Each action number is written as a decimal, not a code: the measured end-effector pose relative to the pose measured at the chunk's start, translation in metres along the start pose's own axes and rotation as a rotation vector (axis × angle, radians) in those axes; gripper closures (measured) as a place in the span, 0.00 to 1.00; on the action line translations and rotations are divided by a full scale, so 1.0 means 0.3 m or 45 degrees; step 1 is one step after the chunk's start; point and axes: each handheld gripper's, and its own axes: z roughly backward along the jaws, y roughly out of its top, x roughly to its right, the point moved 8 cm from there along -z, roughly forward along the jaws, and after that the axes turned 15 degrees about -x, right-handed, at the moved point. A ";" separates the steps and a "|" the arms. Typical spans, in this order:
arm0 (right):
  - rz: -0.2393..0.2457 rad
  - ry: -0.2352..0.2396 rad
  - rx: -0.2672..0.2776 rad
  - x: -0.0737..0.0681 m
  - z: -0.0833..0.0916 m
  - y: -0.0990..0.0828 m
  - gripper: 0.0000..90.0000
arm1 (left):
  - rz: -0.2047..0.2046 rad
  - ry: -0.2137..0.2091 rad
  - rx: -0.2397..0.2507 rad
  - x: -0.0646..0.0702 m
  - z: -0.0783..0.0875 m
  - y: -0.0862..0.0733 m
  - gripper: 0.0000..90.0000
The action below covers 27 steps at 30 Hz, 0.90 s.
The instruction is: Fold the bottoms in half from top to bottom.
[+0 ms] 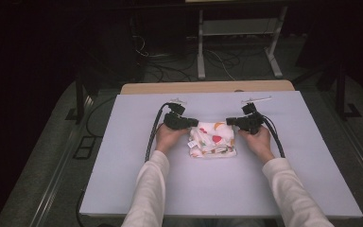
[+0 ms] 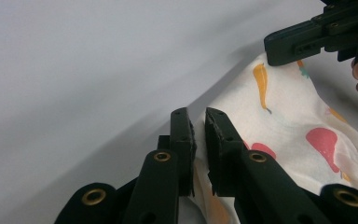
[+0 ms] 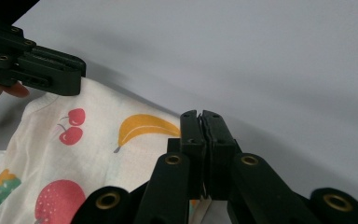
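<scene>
Two grippers: my left gripper [image 1: 194, 122] and my right gripper [image 1: 230, 121] meet over one fruit-print cloth [image 1: 212, 140], each at a far corner.
Left jaws: pinched onto the cloth's edge, a thin fold caught between the pads, as my left gripper view [image 2: 199, 135] shows.
Right jaws: pressed together on the opposite corner, cloth trapped low between them, in my right gripper view [image 3: 200, 122].
Cloth: a compact folded bundle near the middle of the pale table [image 1: 123, 165], its far edge lifted slightly where I hold it.
Done: several folds appear made; the cloth is already a small square.
Left: I judge one more fold toward me, or a release.
</scene>
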 end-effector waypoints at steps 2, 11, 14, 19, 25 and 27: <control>0.009 -0.002 0.010 -0.001 -0.003 0.004 0.96 | 0.006 0.006 0.002 -0.004 -0.002 0.000 0.90; 0.002 -0.002 0.019 0.004 -0.010 0.014 0.96 | 0.018 -0.002 0.028 -0.014 -0.002 0.004 0.89; -0.001 0.003 0.023 0.006 -0.013 0.016 0.96 | 0.020 -0.009 0.043 -0.018 -0.002 0.005 0.89; -0.012 0.017 0.027 0.007 -0.012 0.018 0.96 | 0.047 -0.033 0.069 -0.026 -0.001 0.006 0.88; 0.001 0.029 0.014 0.012 -0.016 0.023 0.96 | 0.038 -0.017 0.081 -0.024 -0.004 0.011 0.88; 0.004 0.032 0.018 0.010 -0.017 0.025 0.95 | 0.045 -0.016 0.079 -0.025 -0.006 0.009 0.88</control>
